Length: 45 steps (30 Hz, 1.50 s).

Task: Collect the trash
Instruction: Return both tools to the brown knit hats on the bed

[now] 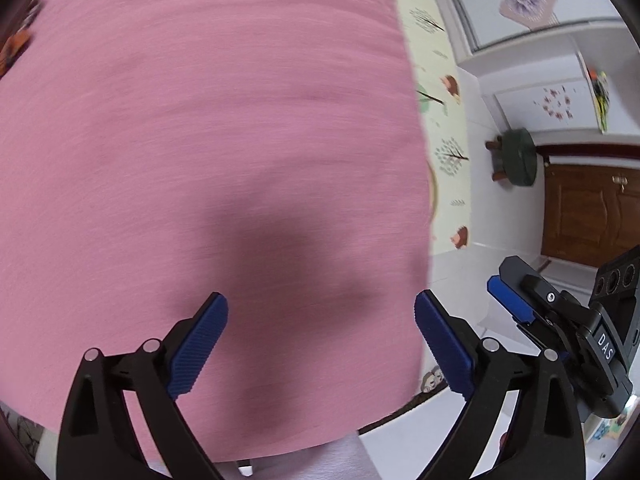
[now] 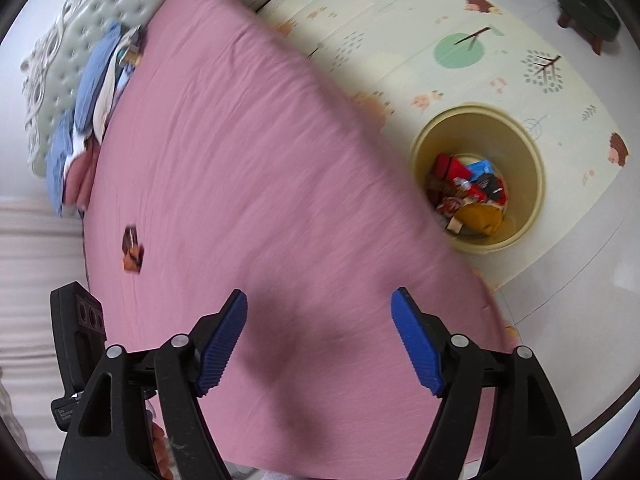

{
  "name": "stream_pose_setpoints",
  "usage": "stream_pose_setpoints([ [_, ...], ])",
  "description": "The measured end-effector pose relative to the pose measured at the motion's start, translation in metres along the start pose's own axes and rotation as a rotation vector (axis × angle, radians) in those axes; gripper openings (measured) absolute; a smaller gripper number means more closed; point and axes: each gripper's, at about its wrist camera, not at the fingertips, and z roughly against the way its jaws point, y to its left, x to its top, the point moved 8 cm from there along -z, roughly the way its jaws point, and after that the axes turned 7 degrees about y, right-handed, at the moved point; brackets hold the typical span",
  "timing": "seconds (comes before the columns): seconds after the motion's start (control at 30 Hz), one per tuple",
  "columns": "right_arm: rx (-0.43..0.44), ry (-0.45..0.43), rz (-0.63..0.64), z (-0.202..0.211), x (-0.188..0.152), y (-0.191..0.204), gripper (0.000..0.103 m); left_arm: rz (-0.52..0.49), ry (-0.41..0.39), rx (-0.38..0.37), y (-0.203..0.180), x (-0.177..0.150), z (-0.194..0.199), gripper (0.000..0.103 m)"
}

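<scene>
Pink bedsheet point(image 2: 248, 184) fills most of both of your views; the bed runs from the tufted headboard point(image 2: 60, 60) at 10 o'clock in your right wrist view down to a rounded corner at 5 o'clock. Its long edge cuts diagonally from 12 to 4 o'clock, and beyond that edge lies the pale play mat point(image 2: 460, 40) with open floor. On the mat, just beside the bed edge at 3 o'clock, stands the yellow bin point(image 2: 524, 148), its mouth facing you and wrappers point(image 2: 468, 196) lying at the bottom. A green stool point(image 2: 588, 8) sits well apart at 1 o'clock. Blue and white bedding point(image 2: 92, 100) is bunched against the headboard. One small orange-brown piece of trash point(image 2: 132, 250) lies on the sheet at 9 o'clock, near the far side edge, with bare sheet all around it. Your right gripper point(image 2: 319, 344) and left gripper point(image 1: 321, 344) both hover over the sheet, fingers spread wide and grasping nothing.
</scene>
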Motion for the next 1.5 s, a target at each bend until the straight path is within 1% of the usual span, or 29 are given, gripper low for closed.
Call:
stream_pose_setpoints([
  [0.2,-0.002,0.027,0.072,-0.036,-0.027,0.062,0.075,0.074,-0.05,0.004,0.076,-0.007,0.031,0.096],
  [0.4,-0.018,0.0,0.124,-0.063,-0.048,0.118,0.078,0.125,-0.096,0.005,0.152,-0.006,0.064,0.097],
  [0.53,-0.023,-0.002,0.136,-0.081,-0.06,0.147,0.079,0.133,-0.124,0.008,0.189,-0.002,0.083,0.097],
  [0.63,-0.043,0.003,0.164,-0.095,-0.068,0.169,0.079,0.126,-0.135,0.02,0.215,0.0,0.096,0.097],
  [0.73,-0.052,0.008,0.205,-0.105,-0.074,0.194,0.08,0.132,-0.152,0.019,0.23,0.004,0.108,0.097],
  [0.83,-0.059,0.013,0.244,-0.114,-0.075,0.22,0.081,0.137,-0.175,0.033,0.245,0.011,0.12,0.097],
  [0.9,-0.06,0.017,0.27,-0.119,-0.072,0.238,0.081,0.149,-0.187,0.041,0.252,0.017,0.126,0.097],
  [0.97,-0.064,0.024,0.298,-0.123,-0.068,0.253,0.081,0.177,-0.199,0.032,0.262,0.025,0.133,0.097],
  [1.1,-0.072,0.029,0.357,-0.133,-0.052,0.284,0.082,0.222,-0.223,0.024,0.281,0.044,0.144,0.097],
  [1.27,-0.066,0.066,0.413,-0.155,-0.027,0.313,0.082,0.286,-0.253,0.027,0.299,0.077,0.154,0.097],
  [1.5,-0.073,0.122,0.485,-0.19,0.008,0.345,0.082,0.359,-0.266,0.032,0.322,0.125,0.156,0.097],
])
